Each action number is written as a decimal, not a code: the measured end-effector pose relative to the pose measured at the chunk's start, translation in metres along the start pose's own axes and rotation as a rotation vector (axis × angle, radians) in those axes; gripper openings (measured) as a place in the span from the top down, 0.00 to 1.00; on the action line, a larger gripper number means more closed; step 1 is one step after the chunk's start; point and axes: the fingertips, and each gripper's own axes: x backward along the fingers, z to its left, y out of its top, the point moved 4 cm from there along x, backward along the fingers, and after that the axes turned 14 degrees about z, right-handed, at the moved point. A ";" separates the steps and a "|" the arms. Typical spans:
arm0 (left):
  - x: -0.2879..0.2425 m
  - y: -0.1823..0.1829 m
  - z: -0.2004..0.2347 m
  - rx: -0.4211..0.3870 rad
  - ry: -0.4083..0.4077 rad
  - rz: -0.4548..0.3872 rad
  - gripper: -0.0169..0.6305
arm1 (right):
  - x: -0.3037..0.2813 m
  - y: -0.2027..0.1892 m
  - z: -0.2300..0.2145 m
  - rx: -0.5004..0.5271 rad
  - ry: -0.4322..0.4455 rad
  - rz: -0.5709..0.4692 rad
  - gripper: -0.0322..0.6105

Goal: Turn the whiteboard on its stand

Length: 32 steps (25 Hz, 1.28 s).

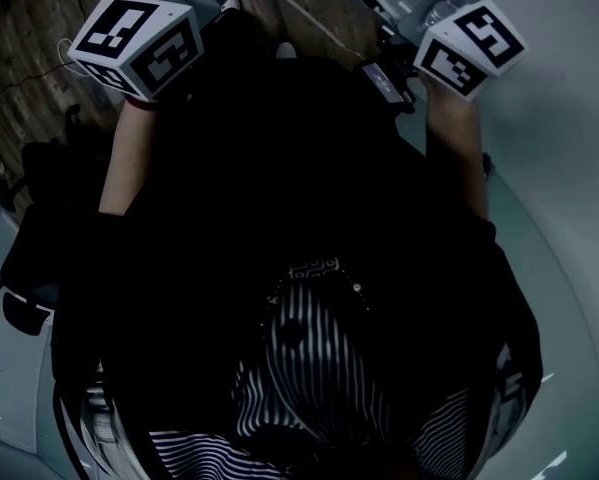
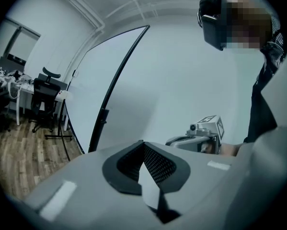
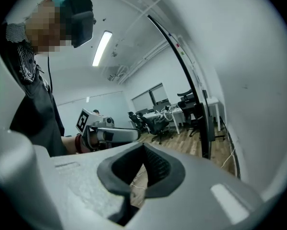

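The whiteboard (image 2: 93,92) stands at the left of the left gripper view, a large white panel with a black edge frame (image 2: 118,83). In the right gripper view its white face (image 3: 251,75) fills the right side, with the same black edge (image 3: 193,87) beside it. My left gripper (image 2: 144,145) is shut with nothing in it and clear of the board. My right gripper (image 3: 143,148) is also shut and empty, close to the board's face. Each gripper sees the other: the right gripper (image 2: 200,135) and the left gripper (image 3: 107,132). In the head view only the marker cubes (image 1: 139,40) (image 1: 474,46) show.
The floor is wood (image 2: 18,162). Black office chairs (image 2: 45,97) and a desk (image 2: 9,83) stand behind the board, with more chairs (image 3: 155,121) and desks (image 3: 181,110) further off. A thin stand foot (image 2: 61,138) and a cable (image 3: 229,155) lie on the floor by the board.
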 end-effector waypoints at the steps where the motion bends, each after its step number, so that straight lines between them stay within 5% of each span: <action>1: -0.003 0.008 0.005 -0.002 -0.011 -0.005 0.97 | -0.003 0.008 -0.006 -0.006 -0.006 -0.004 0.95; 14: -0.001 0.057 0.102 0.000 -0.066 -0.013 0.97 | -0.079 0.093 -0.045 -0.019 -0.016 -0.030 0.95; 22: 0.003 0.056 0.090 -0.034 -0.103 -0.004 0.97 | -0.068 0.095 -0.031 -0.019 -0.067 -0.071 0.95; 28: -0.004 0.078 0.168 -0.075 -0.148 0.041 0.97 | -0.132 0.140 -0.066 -0.049 -0.098 -0.057 0.95; 32: -0.008 0.078 0.160 -0.069 -0.182 0.037 0.97 | -0.129 0.143 -0.059 -0.041 -0.121 -0.078 0.95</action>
